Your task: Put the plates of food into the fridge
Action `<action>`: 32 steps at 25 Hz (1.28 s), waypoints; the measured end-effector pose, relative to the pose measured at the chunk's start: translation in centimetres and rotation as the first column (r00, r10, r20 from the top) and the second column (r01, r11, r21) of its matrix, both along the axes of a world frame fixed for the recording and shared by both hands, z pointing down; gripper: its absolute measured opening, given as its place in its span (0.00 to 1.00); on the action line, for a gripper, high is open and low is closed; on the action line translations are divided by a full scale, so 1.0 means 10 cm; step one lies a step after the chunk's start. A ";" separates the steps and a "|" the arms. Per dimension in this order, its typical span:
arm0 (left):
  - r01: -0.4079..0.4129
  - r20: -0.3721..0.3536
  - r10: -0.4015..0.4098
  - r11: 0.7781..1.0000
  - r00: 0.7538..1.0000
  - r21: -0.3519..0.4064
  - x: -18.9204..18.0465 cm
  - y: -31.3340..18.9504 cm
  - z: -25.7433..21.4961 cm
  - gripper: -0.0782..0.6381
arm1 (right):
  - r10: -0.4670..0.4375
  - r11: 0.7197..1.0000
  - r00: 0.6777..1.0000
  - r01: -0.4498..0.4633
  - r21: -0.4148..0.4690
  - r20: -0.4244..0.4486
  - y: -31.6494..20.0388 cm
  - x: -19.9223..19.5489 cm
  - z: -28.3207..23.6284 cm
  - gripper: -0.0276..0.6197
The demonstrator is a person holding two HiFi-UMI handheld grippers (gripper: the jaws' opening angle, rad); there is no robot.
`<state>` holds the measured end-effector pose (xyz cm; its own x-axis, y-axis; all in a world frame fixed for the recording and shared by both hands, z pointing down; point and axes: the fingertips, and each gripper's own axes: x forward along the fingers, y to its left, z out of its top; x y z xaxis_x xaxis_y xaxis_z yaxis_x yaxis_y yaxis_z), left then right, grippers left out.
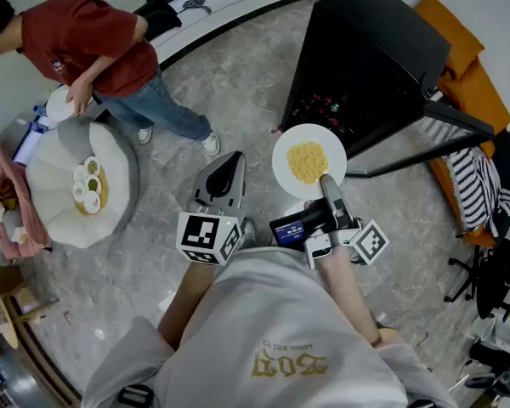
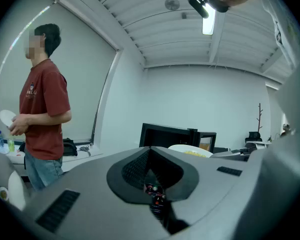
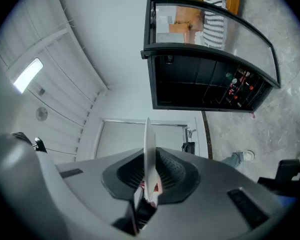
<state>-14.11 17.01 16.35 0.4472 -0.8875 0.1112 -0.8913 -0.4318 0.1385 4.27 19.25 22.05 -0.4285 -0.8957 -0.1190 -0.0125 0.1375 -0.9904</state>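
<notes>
My right gripper is shut on the near rim of a white plate heaped with yellow food, holding it level in front of the black fridge. In the right gripper view the plate stands edge-on between the jaws, and the fridge has its glass door swung open with dark shelves inside. My left gripper hangs to the left of the plate, shut and holding nothing. In its own view, that gripper sees the plate and the fridge ahead.
A round white low table at the left carries several small dishes of food. A person in a red shirt stands beside it holding a white plate. Orange seating and striped cloth lie right of the fridge. The floor is grey marble.
</notes>
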 end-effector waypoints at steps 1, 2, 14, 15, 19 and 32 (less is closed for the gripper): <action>0.000 0.001 0.000 1.000 1.000 0.000 0.00 0.00 0.00 0.12 | 0.000 1.000 1.000 0.000 0.001 0.001 0.00 0.00 0.00 0.12; 0.001 0.002 -0.001 1.000 1.000 -0.001 0.00 0.00 -0.01 0.12 | 0.000 1.000 1.000 0.000 0.001 0.002 0.00 0.00 -0.01 0.12; 0.014 -0.001 -0.014 1.000 1.000 -0.002 -0.05 0.05 -0.01 0.12 | 0.001 1.000 1.000 -0.001 0.000 0.001 0.05 0.00 -0.02 0.12; 0.014 -0.002 -0.014 1.000 1.000 -0.002 -0.05 0.05 -0.01 0.12 | 0.004 1.000 1.000 -0.004 -0.002 0.005 0.05 0.00 -0.02 0.12; 0.017 0.002 -0.017 1.000 1.000 0.002 -0.07 0.07 -0.03 0.12 | 0.011 1.000 1.000 -0.011 -0.012 0.012 0.08 0.02 -0.03 0.12; 0.098 0.056 -0.100 0.995 0.993 0.034 -0.10 0.00 -0.12 0.12 | 0.012 0.999 0.997 -0.009 -0.037 0.074 0.23 0.27 -0.01 0.12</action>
